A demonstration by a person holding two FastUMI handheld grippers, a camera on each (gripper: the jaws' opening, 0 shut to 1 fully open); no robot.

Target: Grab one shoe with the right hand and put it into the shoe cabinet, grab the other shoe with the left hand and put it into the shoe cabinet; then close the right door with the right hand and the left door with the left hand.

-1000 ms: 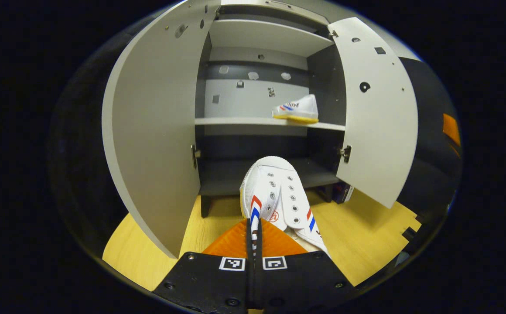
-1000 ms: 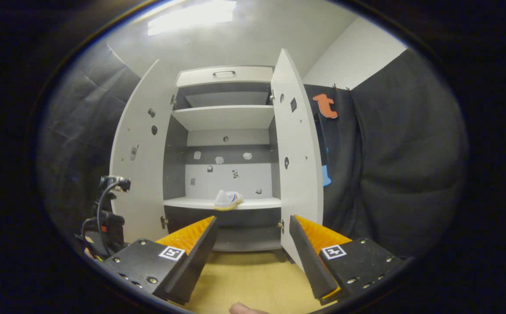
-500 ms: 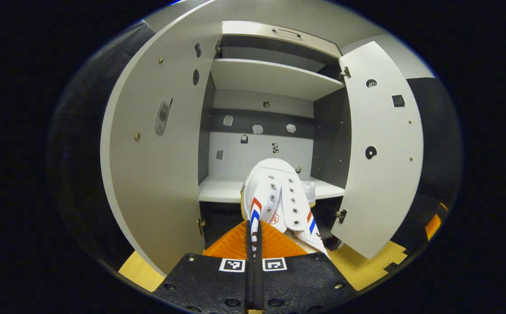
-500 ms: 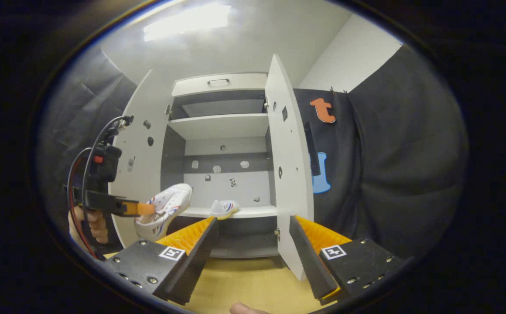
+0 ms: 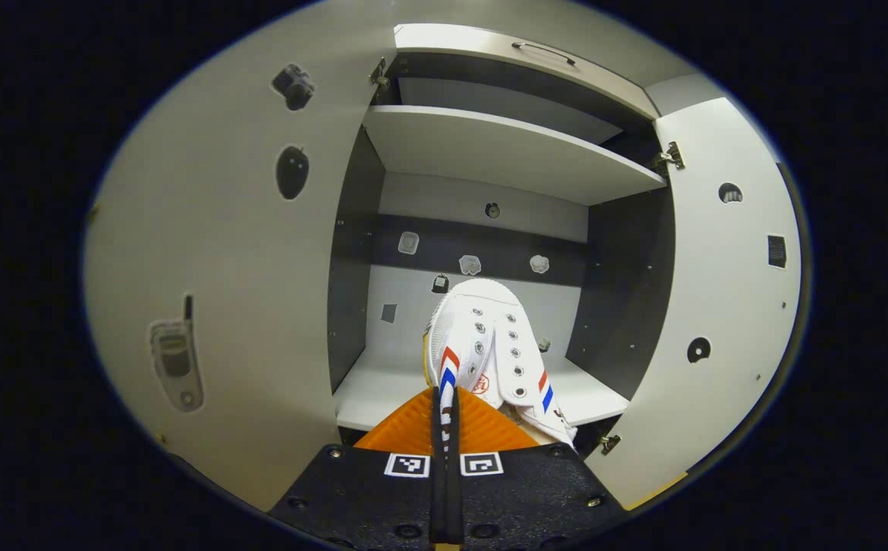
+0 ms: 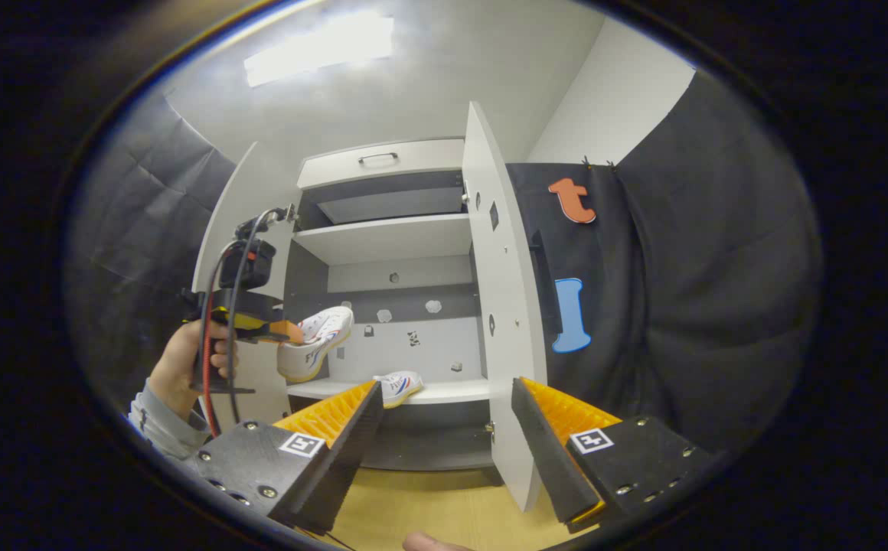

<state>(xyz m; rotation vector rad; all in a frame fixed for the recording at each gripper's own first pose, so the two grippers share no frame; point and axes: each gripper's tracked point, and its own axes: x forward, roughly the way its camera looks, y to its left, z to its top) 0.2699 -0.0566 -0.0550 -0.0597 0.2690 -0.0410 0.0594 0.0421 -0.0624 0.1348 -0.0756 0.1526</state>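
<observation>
Left gripper view: the left gripper (image 5: 445, 417) is clamped on the side wall of a white shoe (image 5: 490, 356), both fingers pressed together on it. The shoe points away from the gripper, toe up and into the open cabinet (image 5: 490, 153), hanging above the middle shelf (image 5: 383, 390) — not resting on it. The left door (image 5: 214, 291) and right door (image 5: 719, 306) both stand wide open to either side of the shelf.

Right gripper view: the right gripper (image 6: 444, 417) has its fingers spread apart, nothing between them, well back from the cabinet (image 6: 383, 157). Past them a second shoe (image 6: 399, 384) lies on the middle shelf (image 6: 452, 392), toward its left half. Left of that shelf a hand (image 6: 184, 367) holds the left gripper (image 6: 279, 330) with the first shoe (image 6: 318, 340) — raised above the shelf, just at the cabinet's left edge, up and left of the second shoe.
</observation>
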